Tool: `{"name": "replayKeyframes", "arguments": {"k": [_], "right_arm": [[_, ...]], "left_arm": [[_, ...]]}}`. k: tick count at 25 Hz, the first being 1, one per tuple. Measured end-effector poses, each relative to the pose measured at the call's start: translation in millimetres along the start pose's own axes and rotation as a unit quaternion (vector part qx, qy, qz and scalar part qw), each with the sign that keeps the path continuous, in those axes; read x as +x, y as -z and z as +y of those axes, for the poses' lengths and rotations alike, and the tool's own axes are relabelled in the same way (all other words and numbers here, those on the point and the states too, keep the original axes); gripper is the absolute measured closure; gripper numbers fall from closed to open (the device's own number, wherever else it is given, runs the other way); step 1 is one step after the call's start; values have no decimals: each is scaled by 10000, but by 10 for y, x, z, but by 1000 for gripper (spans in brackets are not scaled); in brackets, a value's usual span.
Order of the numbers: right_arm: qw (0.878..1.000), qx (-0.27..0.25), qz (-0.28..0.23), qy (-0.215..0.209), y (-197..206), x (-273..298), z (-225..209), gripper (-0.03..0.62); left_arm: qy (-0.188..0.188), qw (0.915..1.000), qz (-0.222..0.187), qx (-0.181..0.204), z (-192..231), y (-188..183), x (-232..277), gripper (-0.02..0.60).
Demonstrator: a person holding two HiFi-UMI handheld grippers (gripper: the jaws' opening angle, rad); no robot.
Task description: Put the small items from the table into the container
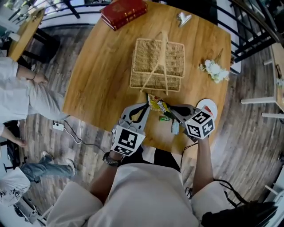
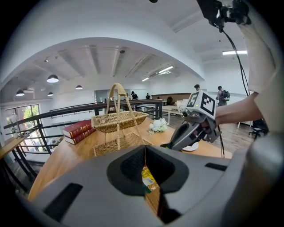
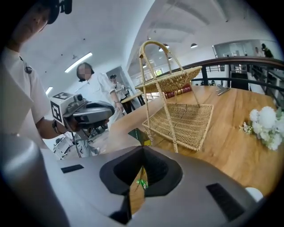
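A two-tier wicker basket (image 1: 157, 64) with a tall handle stands mid-table; it also shows as the basket (image 2: 120, 120) and the basket (image 3: 177, 117) in the gripper views. My left gripper (image 1: 148, 103) is shut on a yellow snack packet (image 1: 158, 105) just in front of the basket. In the left gripper view that gripper (image 2: 145, 148) pinches the packet (image 2: 148, 179) between closed jaws. My right gripper (image 1: 170, 114) hovers beside it, shut on a small green wrapper (image 1: 164, 118). In its own view the right gripper (image 3: 143, 150) shows the wrapper (image 3: 141, 182) caught in the jaws.
On the wooden table (image 1: 102, 75) lie red books (image 1: 123, 12), a metal clip (image 1: 183, 18), white flowers (image 1: 216, 70), a white plate (image 1: 208, 106) and a small grey item (image 1: 175, 127) under the right gripper. People stand off the table's left side (image 1: 17, 95); a railing (image 1: 248, 26) runs behind.
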State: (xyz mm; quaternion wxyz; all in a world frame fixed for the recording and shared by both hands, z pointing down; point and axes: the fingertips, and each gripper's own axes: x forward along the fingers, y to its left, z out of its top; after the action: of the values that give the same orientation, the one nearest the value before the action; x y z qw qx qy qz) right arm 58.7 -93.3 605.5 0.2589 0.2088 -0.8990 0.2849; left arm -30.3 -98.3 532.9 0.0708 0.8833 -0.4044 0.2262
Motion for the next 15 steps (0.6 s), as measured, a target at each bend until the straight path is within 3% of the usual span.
{"name": "replayKeyframes", "arguments": {"k": [15], "right_arm": [[9892, -171, -1157, 883, -726, -959, 14, 579]], "left_arm": [[334, 9977, -451, 390, -99, -504, -32, 574]]}}
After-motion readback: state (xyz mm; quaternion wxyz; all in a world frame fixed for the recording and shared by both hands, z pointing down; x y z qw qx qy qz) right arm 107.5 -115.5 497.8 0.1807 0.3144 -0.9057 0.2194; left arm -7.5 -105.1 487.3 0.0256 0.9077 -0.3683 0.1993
